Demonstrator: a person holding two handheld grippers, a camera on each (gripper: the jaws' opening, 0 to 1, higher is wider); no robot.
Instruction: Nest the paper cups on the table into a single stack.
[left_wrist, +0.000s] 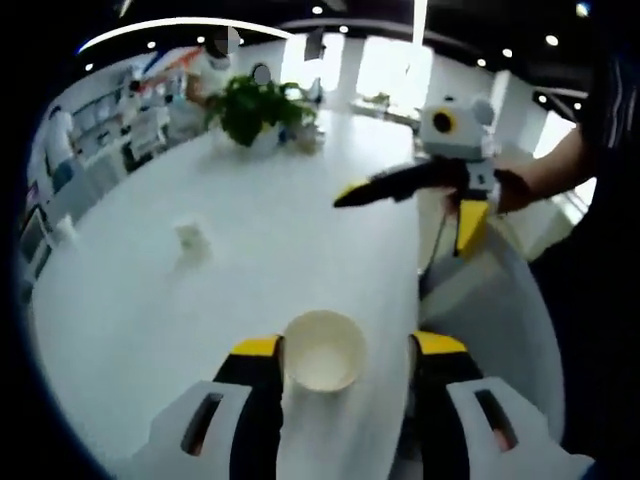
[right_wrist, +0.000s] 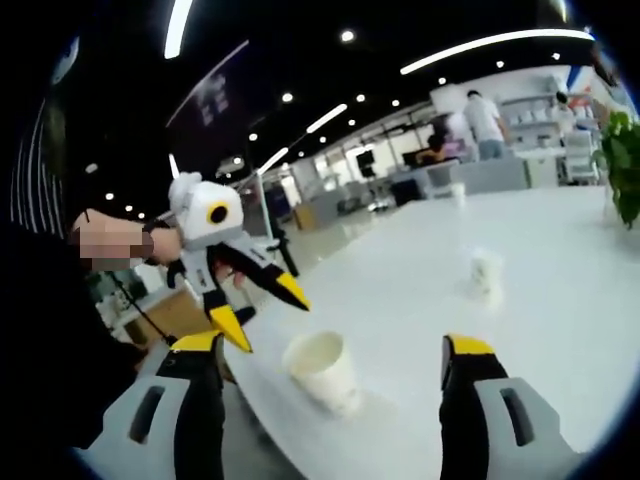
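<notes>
In the left gripper view, the left gripper (left_wrist: 345, 355) stands wide open around a paper cup (left_wrist: 322, 349) near the white surface's (left_wrist: 150, 320) edge, framing it for a grasp; a second cup (left_wrist: 191, 240) stands mid-surface, a potted plant (left_wrist: 258, 108) at the far end. In the right gripper view, the right gripper (right_wrist: 330, 360) hangs open and empty above the same edge cup (right_wrist: 325, 371), the other cup (right_wrist: 486, 274) beyond, in a bright showroom.

Surface (left_wrist: 150, 330): smooth, white, faintly glossy. Paper cup (left_wrist: 322, 350): matt cream paper, smooth wall. Left gripper (left_wrist: 345, 345) and right gripper (right_wrist: 335, 350): smooth plastic, white, black, yellow-tipped
</notes>
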